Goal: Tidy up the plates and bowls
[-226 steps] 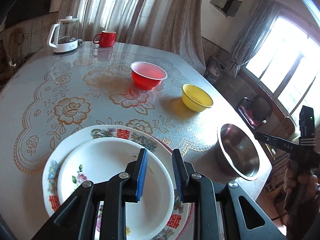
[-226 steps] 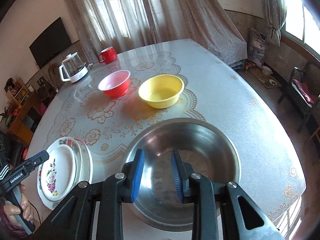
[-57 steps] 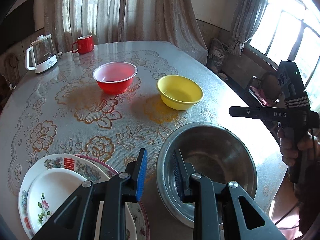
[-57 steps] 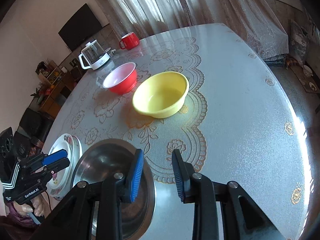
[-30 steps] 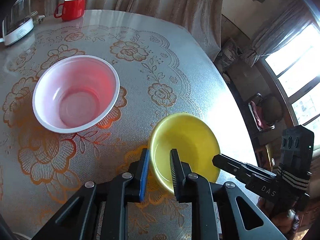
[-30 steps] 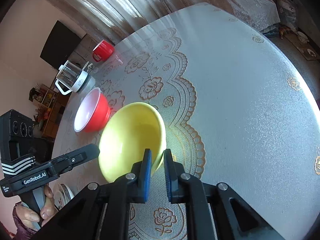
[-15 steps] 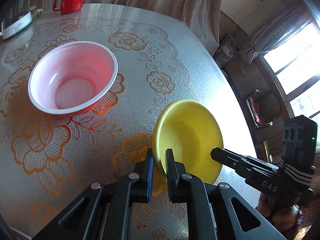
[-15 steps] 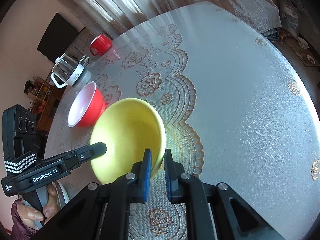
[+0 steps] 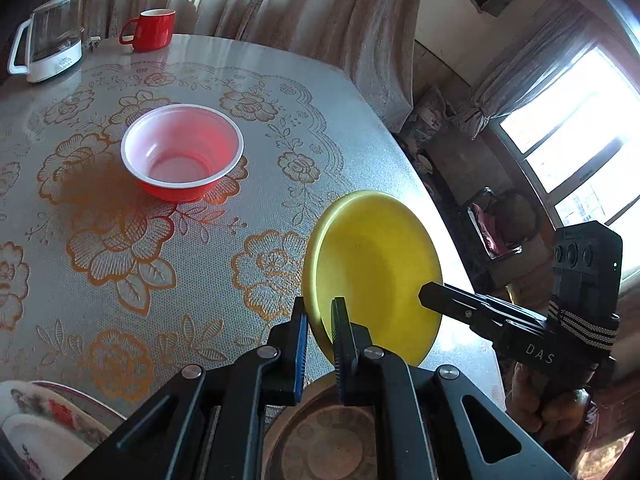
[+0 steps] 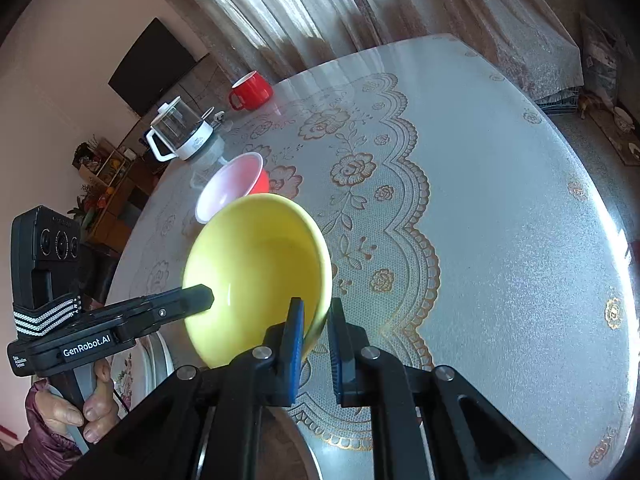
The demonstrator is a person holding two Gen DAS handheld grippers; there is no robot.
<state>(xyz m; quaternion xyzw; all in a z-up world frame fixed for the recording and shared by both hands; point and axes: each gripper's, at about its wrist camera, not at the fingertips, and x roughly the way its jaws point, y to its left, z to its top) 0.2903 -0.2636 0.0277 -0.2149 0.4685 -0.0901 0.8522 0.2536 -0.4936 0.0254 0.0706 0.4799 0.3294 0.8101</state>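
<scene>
Where you stand: while both claws pinch the yellow bowl (image 9: pixel 376 276), it hangs tilted above the surface (image 9: pixel 120 240).
Left claw (image 9: pixel 319 320): shut on the near rim.
Right claw (image 10: pixel 314 320): clamped on the opposite rim.
Key relation: the steel bowl (image 9: pixel 320 432), probably the nesting target, lies directly below, toward you.
Red bowl (image 9: pixel 182 162): well apart, farther out.
</scene>
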